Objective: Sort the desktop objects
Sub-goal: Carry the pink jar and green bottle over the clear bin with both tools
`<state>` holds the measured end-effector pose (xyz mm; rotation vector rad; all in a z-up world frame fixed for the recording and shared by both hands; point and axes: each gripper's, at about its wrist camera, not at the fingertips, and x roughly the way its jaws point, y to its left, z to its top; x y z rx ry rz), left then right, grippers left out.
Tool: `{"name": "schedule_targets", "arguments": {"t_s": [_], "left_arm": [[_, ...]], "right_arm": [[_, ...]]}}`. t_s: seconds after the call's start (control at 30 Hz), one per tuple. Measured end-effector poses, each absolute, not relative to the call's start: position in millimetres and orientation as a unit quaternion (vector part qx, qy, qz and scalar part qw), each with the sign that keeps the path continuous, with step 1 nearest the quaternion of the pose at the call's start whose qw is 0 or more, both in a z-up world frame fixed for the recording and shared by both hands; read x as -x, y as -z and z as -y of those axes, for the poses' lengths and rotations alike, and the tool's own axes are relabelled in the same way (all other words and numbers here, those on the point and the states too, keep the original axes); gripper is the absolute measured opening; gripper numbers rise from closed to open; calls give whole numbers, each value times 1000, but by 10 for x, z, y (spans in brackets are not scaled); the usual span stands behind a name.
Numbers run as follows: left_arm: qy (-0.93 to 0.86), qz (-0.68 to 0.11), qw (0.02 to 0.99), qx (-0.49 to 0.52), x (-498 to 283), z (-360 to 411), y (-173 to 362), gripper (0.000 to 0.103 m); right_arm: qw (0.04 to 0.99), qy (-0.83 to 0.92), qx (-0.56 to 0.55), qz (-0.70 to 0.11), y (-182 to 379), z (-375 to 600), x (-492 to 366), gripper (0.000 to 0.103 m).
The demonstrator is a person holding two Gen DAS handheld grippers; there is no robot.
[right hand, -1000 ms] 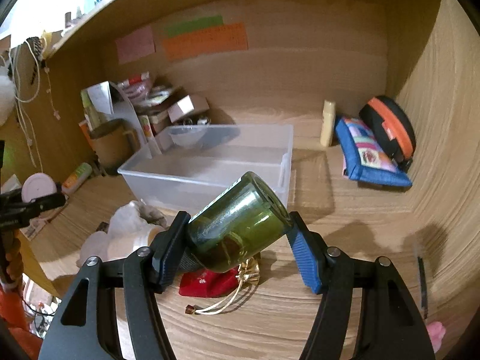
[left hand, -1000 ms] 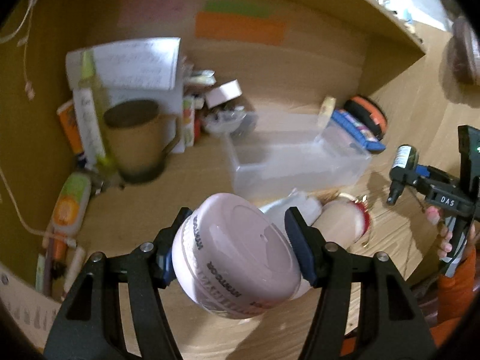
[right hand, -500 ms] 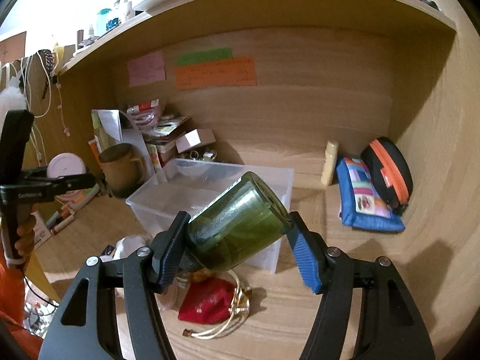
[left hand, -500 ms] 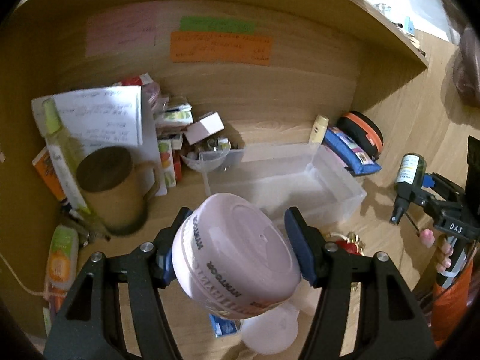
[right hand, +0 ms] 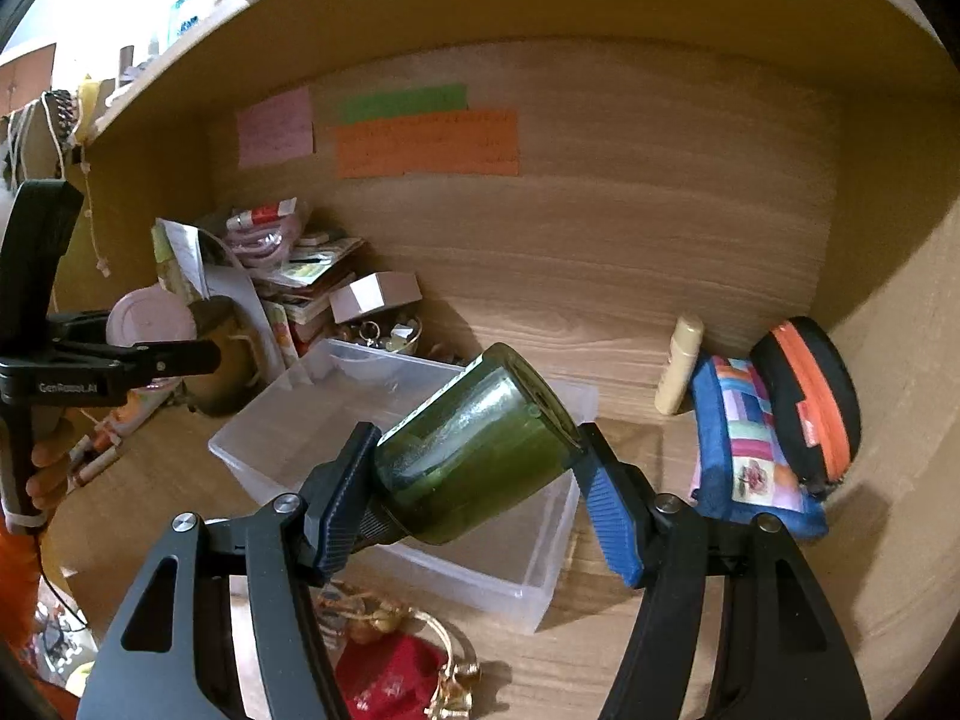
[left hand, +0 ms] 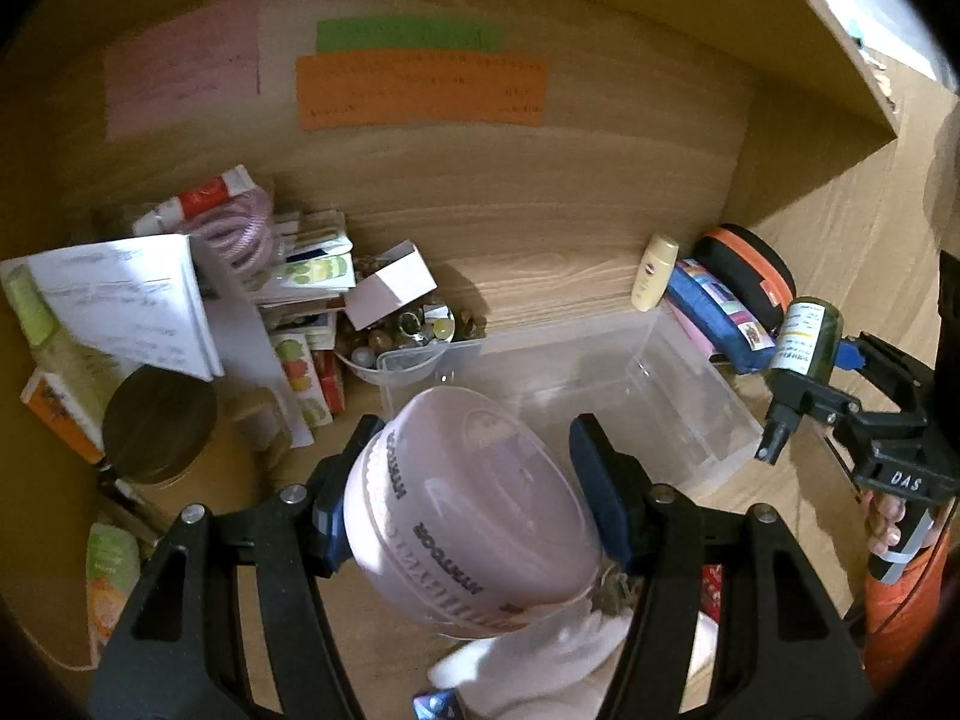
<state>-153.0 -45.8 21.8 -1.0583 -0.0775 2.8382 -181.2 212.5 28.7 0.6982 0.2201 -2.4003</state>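
1. Down in the lower middle of the left wrist view, the left hand-held gripper (left hand: 474, 483) is pinching a pink jar (left hand: 465, 516) across its round body, lid facing the camera, both pads pressed flat on its sides. The clear plastic bin (left hand: 690, 420) sits on the desk (left hand: 540, 276) straight ahead of and below the jar, just past the fingertips. Its long side runs across the frame from left to right. So I'd say the jar only has to go forward and down a bit to land inside.

2. Same view, far right: the right hand-held gripper (left hand: 804, 384) hangs off the bin's right end, clamped on a green bottle (left hand: 807, 342), cap end pointing down. It's just outside the bin wall, not over it.

3. In the middle of the right wrist view, the green bottle (right hand: 474, 450) is squeezed between the right hand-held gripper (right hand: 474, 498) pads, lying slanted with its base up and to the right. The bin (right hand: 540, 588) is directly under and behind it, empty as far as I can see, long axis running diagonally away to the upper left.

4. Over on the left edge of that view, the left hand-held gripper (right hand: 198, 354) with the pink jar (right hand: 150, 318) is near the bin's far left corner, above the brown mug (right hand: 225, 360).

5. My guess: both are close, but from its own view the right one looks more squarely over the bin.
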Motion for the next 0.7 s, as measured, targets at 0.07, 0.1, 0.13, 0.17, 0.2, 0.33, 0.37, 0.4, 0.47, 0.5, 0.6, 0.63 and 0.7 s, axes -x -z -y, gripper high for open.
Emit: {"name": "schedule_targets", "arguments": {"t_s": [0.07, 0.1, 0.13, 0.17, 0.2, 0.33, 0.37, 0.4, 0.47, 0.5, 0.6, 0.63, 0.7], "left_arm": [[-935, 20, 53, 351, 1616, 431, -192, 63], [-934, 19, 53, 353, 1657, 418, -177, 63], [-933, 19, 55, 356, 1704, 405, -160, 63], [-931, 18, 57, 359, 1749, 393, -141, 63], [-930, 17, 58, 362, 1794, 381, -124, 63], [-927, 10, 60, 371, 1959, 331, -49, 63], [-926, 10, 62, 373, 1993, 324, -32, 63], [-925, 8, 63, 376, 2030, 310, -15, 63], [-923, 3, 64, 380, 2103, 290, 24, 63], [-922, 2, 66, 382, 2137, 283, 44, 63], [-918, -2, 70, 389, 2230, 265, 99, 63], [-917, -3, 71, 392, 2265, 257, 124, 63], [-915, -5, 74, 396, 2307, 248, 152, 63]], "right_arm": [[313, 907, -270, -86, -252, -2077, 1885, 62], [313, 905, -273, -88, -236, -2054, 1919, 62], [313, 905, -275, -89, -223, -2033, 1946, 62], [313, 903, -279, -92, -202, -2007, 1985, 62], [313, 901, -283, -95, -176, -1981, 2032, 62], [315, 896, -297, -103, -99, -1898, 2172, 62], [316, 894, -300, -104, -84, -1879, 2200, 62], [317, 892, -303, -108, -61, -1851, 2235, 62], [317, 890, -308, -114, -28, -1805, 2279, 62], [318, 888, -310, -118, -10, -1777, 2303, 62], [320, 885, -313, -128, 30, -1698, 2348, 62], [322, 884, -314, -130, 39, -1677, 2359, 62], [323, 881, -316, -137, 60, -1625, 2387, 62]]}}
